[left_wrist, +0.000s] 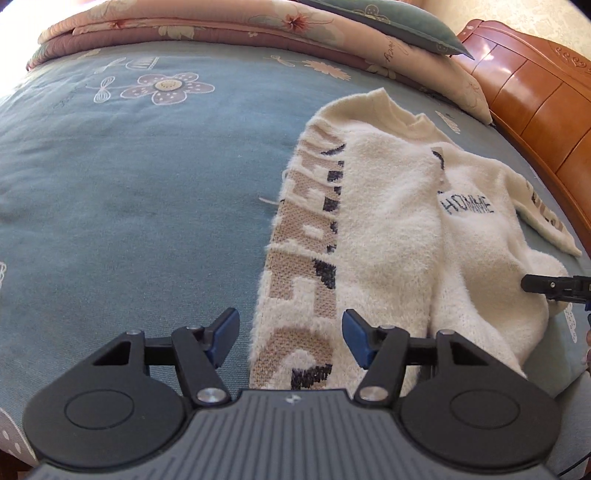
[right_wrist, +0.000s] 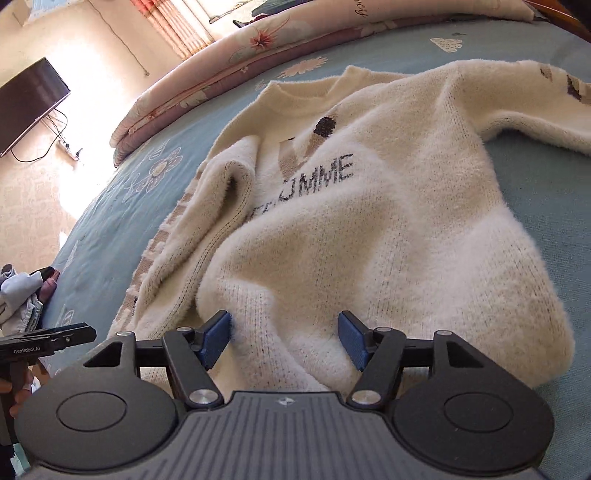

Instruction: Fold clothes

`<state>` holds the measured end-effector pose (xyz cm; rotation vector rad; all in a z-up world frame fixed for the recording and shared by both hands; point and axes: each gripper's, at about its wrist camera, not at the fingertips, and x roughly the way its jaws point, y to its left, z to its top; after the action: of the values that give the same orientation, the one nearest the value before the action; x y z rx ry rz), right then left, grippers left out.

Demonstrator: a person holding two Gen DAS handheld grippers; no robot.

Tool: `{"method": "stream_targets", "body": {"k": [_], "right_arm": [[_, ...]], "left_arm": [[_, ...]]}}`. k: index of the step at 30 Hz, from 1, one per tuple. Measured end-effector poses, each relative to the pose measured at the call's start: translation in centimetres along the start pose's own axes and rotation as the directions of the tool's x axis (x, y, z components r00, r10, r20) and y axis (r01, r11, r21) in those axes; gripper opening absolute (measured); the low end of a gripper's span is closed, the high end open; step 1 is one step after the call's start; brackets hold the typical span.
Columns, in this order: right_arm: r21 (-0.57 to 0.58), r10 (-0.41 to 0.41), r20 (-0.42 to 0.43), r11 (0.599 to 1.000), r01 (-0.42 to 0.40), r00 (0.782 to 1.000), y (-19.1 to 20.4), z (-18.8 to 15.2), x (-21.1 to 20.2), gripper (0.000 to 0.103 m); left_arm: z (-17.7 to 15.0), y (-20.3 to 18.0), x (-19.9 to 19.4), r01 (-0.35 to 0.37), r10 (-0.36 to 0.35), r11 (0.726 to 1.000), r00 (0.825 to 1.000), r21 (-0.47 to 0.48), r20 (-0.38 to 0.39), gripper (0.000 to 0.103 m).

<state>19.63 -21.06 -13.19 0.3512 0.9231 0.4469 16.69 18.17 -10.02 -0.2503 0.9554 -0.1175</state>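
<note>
A fluffy cream sweater [left_wrist: 391,221] with dark "HOMME" lettering lies on the blue bedspread [left_wrist: 129,184]. One side is folded inward, so its beige and navy patterned sleeve [left_wrist: 306,236] runs along the left edge. My left gripper [left_wrist: 290,332] is open above the near end of that sleeve, with fabric below the gap and the pads clear of it. My right gripper [right_wrist: 284,338] is open over the bunched hem of the sweater [right_wrist: 369,221], and its tip [left_wrist: 546,286] shows at the sweater's right side. The other sleeve [right_wrist: 535,110] stretches out to the right.
A folded floral quilt [left_wrist: 192,26] and a teal pillow [left_wrist: 399,22] lie at the far side of the bed. A wooden headboard [left_wrist: 535,85] rises on the right. A small heap of clothes [right_wrist: 22,295] sits at the left bed edge, and a dark TV [right_wrist: 29,103] hangs on the wall.
</note>
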Motion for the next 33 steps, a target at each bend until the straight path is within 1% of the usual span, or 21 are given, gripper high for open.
{"method": "stream_targets", "body": {"k": [2,5,9,13,16,19,21,22,23,24,25,26,27,28,29,31,33], "right_arm": [[0.003,-0.001,0.004,1.0,0.001,1.0,0.1,0.0,0.0,0.069],[0.007,0.0,0.0,1.0,0.0,1.0,0.1,0.1,0.1,0.071],[0.005,0.0,-0.002,1.0,0.0,1.0,0.1,0.1,0.4,0.073],[0.016,-0.002,0.009,1.0,0.002,1.0,0.1,0.0,0.8,0.074],[0.023,0.003,0.011,1.0,-0.003,1.0,0.0,0.0,0.9,0.074],[0.028,0.009,0.01,1.0,-0.009,1.0,-0.1,0.0,0.9,0.074],[0.03,0.012,0.01,0.999,-0.012,1.0,-0.2,0.0,0.8,0.074],[0.027,0.013,0.01,1.0,-0.013,1.0,-0.2,0.0,0.9,0.074],[0.025,0.014,0.009,1.0,-0.015,1.0,-0.2,0.0,0.9,0.074],[0.024,0.016,0.009,1.0,-0.016,1.0,-0.2,0.0,1.0,0.075],[0.024,0.017,0.008,1.0,-0.017,1.0,-0.2,0.0,1.1,0.076],[0.021,0.017,0.007,1.0,-0.017,1.0,-0.2,0.1,1.1,0.076],[0.016,0.013,0.004,1.0,-0.013,1.0,-0.1,0.1,1.1,0.077],[0.011,0.009,0.001,1.0,-0.009,1.0,0.0,0.2,1.1,0.077],[0.006,0.005,-0.002,1.0,-0.005,1.0,0.1,0.2,1.1,0.077],[-0.026,-0.01,0.006,1.0,0.01,1.0,0.9,0.4,0.6,0.077],[-0.07,-0.029,0.024,0.997,0.03,0.999,1.9,0.6,-0.2,0.077]], "left_arm": [[-0.3,1.6,1.2,0.05,-0.054,0.995,0.998,-0.085,-0.043,0.06],[-0.3,3.1,2.3,0.115,-0.126,0.979,0.99,-0.169,-0.059,0.06],[0.5,3.8,3.4,0.184,-0.2,0.96,0.978,-0.212,-0.056,0.06],[1.6,4.3,5.0,0.244,-0.259,0.937,0.966,-0.251,-0.027,0.06],[2.2,4.8,5.9,0.297,-0.313,0.906,0.95,-0.302,-0.004,0.061],[2.0,5.0,6.1,0.35,-0.374,0.883,0.927,-0.312,-0.019,0.061],[1.5,5.1,5.9,0.383,-0.415,0.874,0.908,-0.298,-0.05,0.063],[1.2,5.1,5.7,0.394,-0.428,0.872,0.902,-0.29,-0.063,0.063],[1.0,5.1,5.6,0.396,-0.429,0.875,0.901,-0.28,-0.069,0.062],[0.9,5.0,5.4,0.394,-0.426,0.878,0.902,-0.271,-0.069,0.06],[0.8,5.0,5.3,0.384,-0.414,0.886,0.908,-0.26,-0.07,0.057],[0.8,4.8,5.3,0.362,-0.389,0.898,0.918,-0.249,-0.071,0.045],[0.8,4.6,5.2,0.339,-0.365,0.91,0.928,-0.237,-0.072,0.035],[0.9,4.4,5.2,0.314,-0.337,0.923,0.938,-0.223,-0.076,0.02],[1.1,4.1,5.1,0.287,-0.308,0.936,0.948,-0.203,-0.083,0.008],[1.7,3.5,4.4,0.243,-0.255,0.958,0.965,-0.149,-0.066,0.007],[2.4,3.0,3.5,0.201,-0.205,0.975,0.978,-0.098,-0.039,0.006]]}}
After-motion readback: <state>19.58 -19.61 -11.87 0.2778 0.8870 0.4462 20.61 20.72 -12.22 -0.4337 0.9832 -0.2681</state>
